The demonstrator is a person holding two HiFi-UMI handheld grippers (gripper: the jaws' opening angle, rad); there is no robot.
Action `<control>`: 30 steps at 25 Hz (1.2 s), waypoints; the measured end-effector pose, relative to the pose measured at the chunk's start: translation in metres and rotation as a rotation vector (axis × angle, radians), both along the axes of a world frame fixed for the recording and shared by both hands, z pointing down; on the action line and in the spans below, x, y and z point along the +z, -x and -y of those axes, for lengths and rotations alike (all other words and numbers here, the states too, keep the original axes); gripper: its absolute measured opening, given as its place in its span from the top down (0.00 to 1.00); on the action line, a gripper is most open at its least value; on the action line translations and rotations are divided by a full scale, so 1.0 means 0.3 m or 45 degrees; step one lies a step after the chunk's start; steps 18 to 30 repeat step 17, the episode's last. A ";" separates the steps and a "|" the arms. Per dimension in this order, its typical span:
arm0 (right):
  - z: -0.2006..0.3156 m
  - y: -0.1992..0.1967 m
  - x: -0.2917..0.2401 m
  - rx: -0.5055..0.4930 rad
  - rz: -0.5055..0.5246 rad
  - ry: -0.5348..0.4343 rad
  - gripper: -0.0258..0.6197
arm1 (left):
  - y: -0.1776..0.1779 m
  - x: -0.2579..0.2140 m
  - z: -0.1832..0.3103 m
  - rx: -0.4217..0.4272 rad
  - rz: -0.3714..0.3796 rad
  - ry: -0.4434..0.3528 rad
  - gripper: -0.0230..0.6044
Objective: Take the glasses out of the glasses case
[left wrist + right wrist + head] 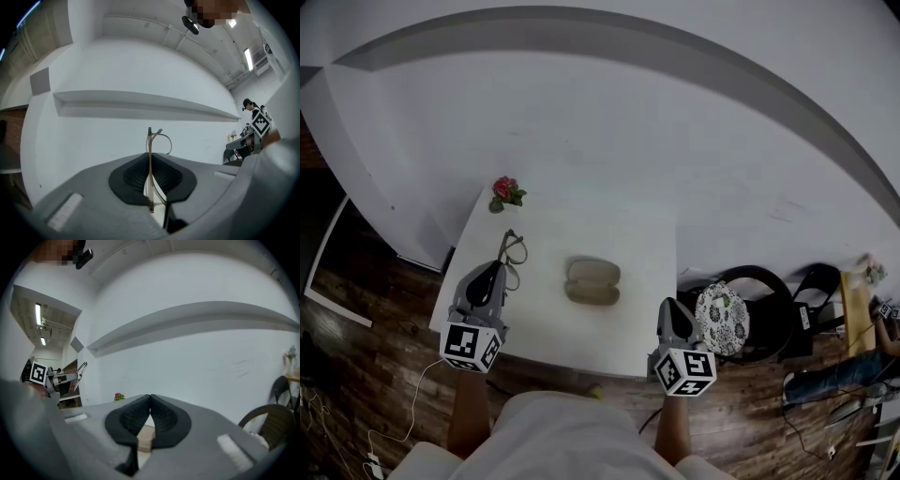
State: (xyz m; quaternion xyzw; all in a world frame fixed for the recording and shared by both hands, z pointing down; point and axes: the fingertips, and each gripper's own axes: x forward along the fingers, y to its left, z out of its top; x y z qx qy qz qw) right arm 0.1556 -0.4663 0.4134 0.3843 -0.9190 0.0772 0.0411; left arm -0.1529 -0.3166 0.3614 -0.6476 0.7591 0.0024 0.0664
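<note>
Field notes:

- **Progress:** I'm reading the main step as done. The glasses (pixel 512 251) are sitting out of the case (pixel 592 281), over the left part of the table (pixel 609 342). The case is lying apart from them at frame centre.
- **Left gripper** (pixel 495 274): it's clenching one temple arm. In the left gripper view the thin arm is running up between the closed jaws, with a lens rim showing beyond. I'm not able to tell whether the frame is touching the table.
- **Right gripper** (pixel 669 315): it's hovering at the table's right edge, jaws pressed together on nothing.
- **Case:** it's showing as two lobes, and I can't tell whether it's open or closed.
- **Left to do, as I'm judging it:** set the glasses down and let go.
- **Room:** bare table is stretching between glasses and case, and up toward the flower (pixel 503 191) at the table's upper left corner.
- **Edges:** the left edge is running just beside the left gripper, and the near edge is lying just below both grippers. A chair (pixel 769 281) is standing off the right edge.
</note>
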 end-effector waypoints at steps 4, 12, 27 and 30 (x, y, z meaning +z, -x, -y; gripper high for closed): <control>-0.002 0.009 -0.004 -0.008 0.005 -0.002 0.96 | 0.010 -0.003 -0.012 -0.013 -0.001 -0.004 0.92; 0.009 0.006 -0.004 -0.019 -0.003 -0.005 0.96 | 0.012 -0.004 -0.005 -0.016 0.004 0.001 0.93; 0.022 0.001 -0.014 -0.018 0.000 -0.014 0.96 | 0.000 -0.005 0.007 -0.009 0.010 0.003 0.92; 0.022 0.001 -0.014 -0.018 0.000 -0.014 0.96 | 0.000 -0.005 0.007 -0.009 0.010 0.003 0.92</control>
